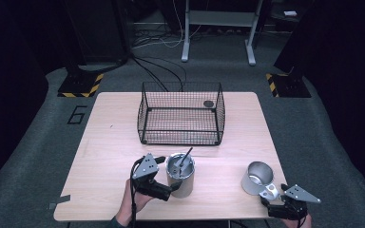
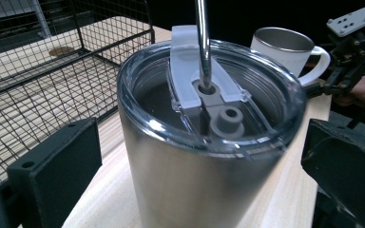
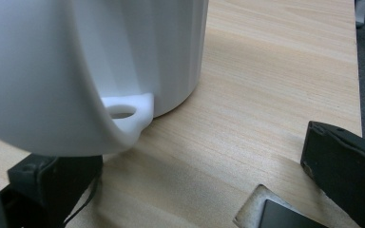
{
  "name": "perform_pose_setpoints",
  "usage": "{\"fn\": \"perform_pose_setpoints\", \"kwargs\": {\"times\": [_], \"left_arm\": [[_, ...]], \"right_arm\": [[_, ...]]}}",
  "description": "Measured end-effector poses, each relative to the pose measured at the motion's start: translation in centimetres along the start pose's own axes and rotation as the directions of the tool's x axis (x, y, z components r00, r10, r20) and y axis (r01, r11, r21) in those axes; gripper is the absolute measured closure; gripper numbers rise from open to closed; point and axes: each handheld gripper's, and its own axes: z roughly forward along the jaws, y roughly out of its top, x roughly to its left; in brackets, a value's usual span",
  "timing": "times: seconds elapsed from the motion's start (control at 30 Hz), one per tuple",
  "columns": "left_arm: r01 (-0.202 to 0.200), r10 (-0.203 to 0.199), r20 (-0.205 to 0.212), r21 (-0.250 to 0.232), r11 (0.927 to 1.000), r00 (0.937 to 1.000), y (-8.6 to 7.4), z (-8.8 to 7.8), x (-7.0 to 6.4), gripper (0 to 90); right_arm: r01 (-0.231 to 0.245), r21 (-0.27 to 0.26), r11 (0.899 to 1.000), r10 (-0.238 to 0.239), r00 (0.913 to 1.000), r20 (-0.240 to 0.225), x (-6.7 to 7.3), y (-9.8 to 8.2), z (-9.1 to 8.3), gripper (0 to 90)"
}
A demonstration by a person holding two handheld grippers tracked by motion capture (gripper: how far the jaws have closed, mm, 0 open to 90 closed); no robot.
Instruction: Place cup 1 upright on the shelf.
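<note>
Tipping risk: the tall shiny steel tumbler with a clear plastic lid (image 1: pixel 180 175) stands low in the middle of the high view, and a push from one side could knock it over.
Straw risk: the thin metal straw (image 1: pixel 186 156) leans out of the lid hole; a bump could flick it out.
Slipping risk: the tumbler's wall looks smooth and round, so flat pads might slide on it.
Left tongs: the left gripper (image 2: pixel 204 190) has its two black jaws wide apart, one on each side of the tumbler; I cannot tell if they touch it yet.
Right tongs: the right gripper (image 1: pixel 279 199) is at the lower right of the high view, jaws wide apart, holding nothing.
Mug: the white mug with a steel inside and a curved handle (image 1: pixel 258 179) sits just beside the right gripper; its handle (image 3: pixel 123 111) is right in front of the left jaw in the right gripper view, and a poke there could spin the mug.
Basket: the black wire basket (image 1: pixel 181 114) is boxy and see-through, in the middle of the high view, apart from the tumbler.
Table: the pale wooden table (image 1: pixel 114 142) is flat, with soft grain lines.
Lid: clear, round, with a grey rubber plug (image 2: pixel 226 121).
</note>
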Motion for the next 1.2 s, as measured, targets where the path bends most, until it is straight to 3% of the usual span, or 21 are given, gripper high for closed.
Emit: {"fn": "perform_pose_setpoints", "kwargs": {"times": [0.3, 0.57, 0.73, 0.8, 0.93, 1.0, 1.13, 1.2], "left_arm": [[-0.022, 0.022, 0.006, 0.005, 0.9998, 0.9997, 0.6, 1.7, -0.1, 0.0], [-0.036, 0.036, -0.022, 0.007, 0.9993, 0.9991, 0.7, 2.9, -0.5, 0.0], [-0.025, 0.025, -0.021, 0.002, 0.9997, 0.9995, 0.9, 3.4, -0.6, 0.4], [-0.003, 0.003, -0.025, -0.011, 0.9999, 0.9997, 0.9, 3.7, -0.5, 1.4], [-0.014, 0.014, -0.049, -0.012, 0.9998, 0.9987, 0.9, 4.1, -0.8, 2.7], [-0.015, 0.015, -0.037, 0.0, 0.9999, 0.9992, 0.9, 4.1, -0.8, 2.9], [-0.011, 0.011, -0.067, -0.006, 0.9999, 0.9977, 0.9, 4.2, -1.0, 3.8], [-0.01, 0.01, -0.059, -0.001, 0.9999, 0.9982, 0.9, 4.1, -0.9, 3.8]], "right_arm": [[0.001, 0.002, 1.0, -0.001, 1.0, 0.005, 0.0, 0.0, 0.0, 0.0], [0.001, 0.001, 1.0, -0.001, 1.0, 0.006, 0.0, 0.0, 0.0, 0.0], [-0.002, 0.001, 1.0, 0.002, 1.0, 0.009, 0.0, 0.0, 0.0, 0.0], [-0.007, 0.0, 1.0, 0.007, 0.9999, 0.01, 0.0, 0.0, 0.0, 0.0], [-0.005, 0.0, 1.0, 0.005, 0.9999, 0.01, 0.0, 0.0, 0.0, 0.0], [-0.007, 0.0, 1.0, 0.007, 0.9999, 0.01, 0.0, 0.0, 0.0, 0.0], [-0.007, -0.001, 1.0, 0.007, 0.9999, 0.01, 0.0, 0.0, 0.0, 0.0], [-0.007, -0.001, 1.0, 0.007, 0.9999, 0.011, 0.0, 0.0, 0.0, 0.0]]}}
